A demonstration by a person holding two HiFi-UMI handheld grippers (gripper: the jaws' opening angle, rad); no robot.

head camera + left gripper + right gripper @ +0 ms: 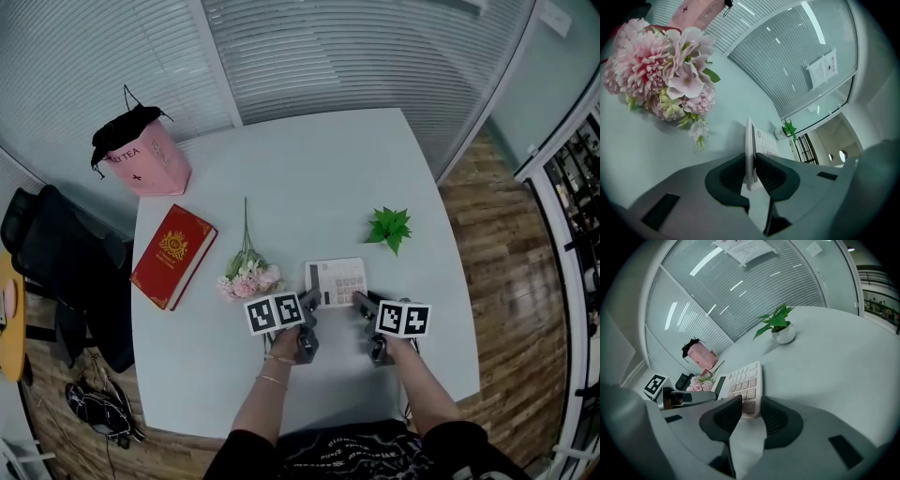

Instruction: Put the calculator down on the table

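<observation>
Calculator (336, 281) sits low over the white table (309, 169), near the front-centre, keypad up, held by its near edge from both sides. Whether its far edge already touches the tabletop can't be told from these views.

Left gripper (752, 172) is clamped on the calc's near-left edge; its own view shows the thin body edge-on, pinched between the jaws. Right gripper (752, 416) is closed on the near-right corner, with the bottom keys tucked between its jaws. Both point forward and down toward the table.

Around it: pink flower bunch (248, 277) just beside the calc on the left, small green plant (389, 228) well apart at back right, red book (173, 255) and pink bag (141, 155) further left.

Step in hand, judged: final lowering and set-down. To do it well, bring both sides down level so the calc lands flat rather than on one corner, and keep it clear of the flower heads on the left. Open the jaws only once the base rests on the table. Then back both grippers straight out along the near edge so the calc isn't dragged or flipped.
</observation>
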